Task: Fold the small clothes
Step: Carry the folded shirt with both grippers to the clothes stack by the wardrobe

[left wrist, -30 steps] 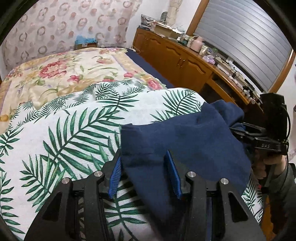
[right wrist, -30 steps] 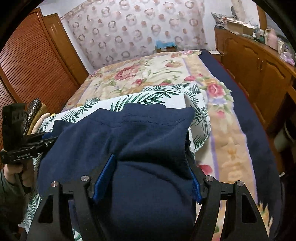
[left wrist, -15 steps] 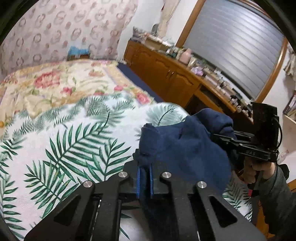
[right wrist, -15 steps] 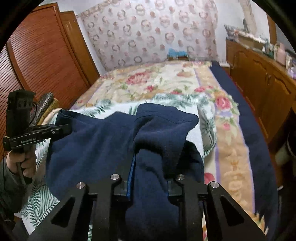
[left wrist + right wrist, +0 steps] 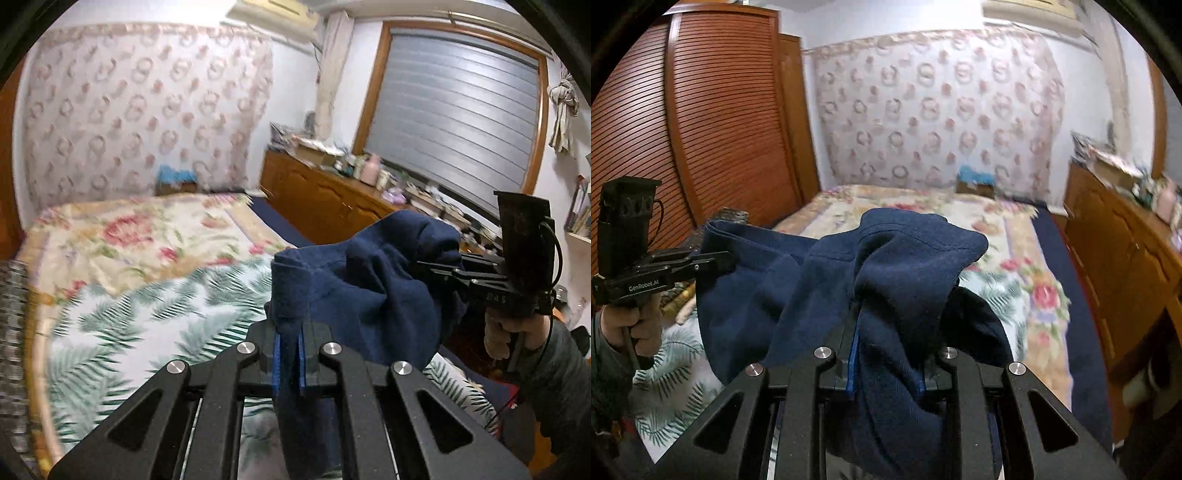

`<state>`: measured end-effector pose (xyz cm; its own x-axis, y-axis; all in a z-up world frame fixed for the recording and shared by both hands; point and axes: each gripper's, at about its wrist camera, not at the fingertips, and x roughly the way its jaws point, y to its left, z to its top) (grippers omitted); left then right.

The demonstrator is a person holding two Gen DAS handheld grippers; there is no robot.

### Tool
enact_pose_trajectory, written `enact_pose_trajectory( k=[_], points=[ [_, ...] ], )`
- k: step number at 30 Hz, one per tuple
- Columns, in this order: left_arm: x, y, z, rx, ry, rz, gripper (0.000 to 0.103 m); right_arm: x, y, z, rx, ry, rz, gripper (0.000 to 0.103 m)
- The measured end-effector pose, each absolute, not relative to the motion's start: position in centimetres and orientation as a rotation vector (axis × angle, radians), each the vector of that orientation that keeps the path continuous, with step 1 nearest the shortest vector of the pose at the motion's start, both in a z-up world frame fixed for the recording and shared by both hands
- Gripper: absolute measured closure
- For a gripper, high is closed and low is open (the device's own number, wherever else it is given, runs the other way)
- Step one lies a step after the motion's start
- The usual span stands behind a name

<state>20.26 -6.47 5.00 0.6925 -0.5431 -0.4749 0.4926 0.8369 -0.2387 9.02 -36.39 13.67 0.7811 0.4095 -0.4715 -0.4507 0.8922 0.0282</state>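
A navy blue garment (image 5: 369, 295) hangs in the air between my two grippers, above the palm-leaf cloth (image 5: 147, 332) on the bed. My left gripper (image 5: 290, 332) is shut on one bunched edge of it, with its blue pads pressed on the fabric. In the right wrist view my right gripper (image 5: 890, 321) is shut on a thick fold of the navy garment (image 5: 798, 291), which drapes over its fingers. Each view shows the other gripper, hand-held, clamping the far end: the right gripper (image 5: 424, 264) and the left gripper (image 5: 724, 258).
A floral bedspread (image 5: 129, 236) covers the bed behind the palm-leaf cloth. A wooden cabinet (image 5: 325, 199) with clutter on top runs along the right wall under a shuttered window. A slatted wooden wardrobe (image 5: 701, 129) stands on the left. A person's sleeve (image 5: 554, 369) is at the right edge.
Both grippers shut on the navy garment and lifted it off the bed. The cameras now look higher, toward the far wall, and the garment hangs bunched between them.
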Motion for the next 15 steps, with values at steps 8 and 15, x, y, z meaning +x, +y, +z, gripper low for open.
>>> enact_pose_trajectory(
  k=[8, 15],
  points=[
    [16.9, 2.8, 7.1, -0.077, 0.45, -0.376, 0.096, 11.3, -28.6, 16.2, -0.189, 0.429, 0.643, 0.08],
    [14.7, 10.7, 6.6, -0.102, 0.397, -0.208, 0.096, 17.1, -20.5, 17.9, -0.294, 0.419, 0.794, 0.08]
  ],
)
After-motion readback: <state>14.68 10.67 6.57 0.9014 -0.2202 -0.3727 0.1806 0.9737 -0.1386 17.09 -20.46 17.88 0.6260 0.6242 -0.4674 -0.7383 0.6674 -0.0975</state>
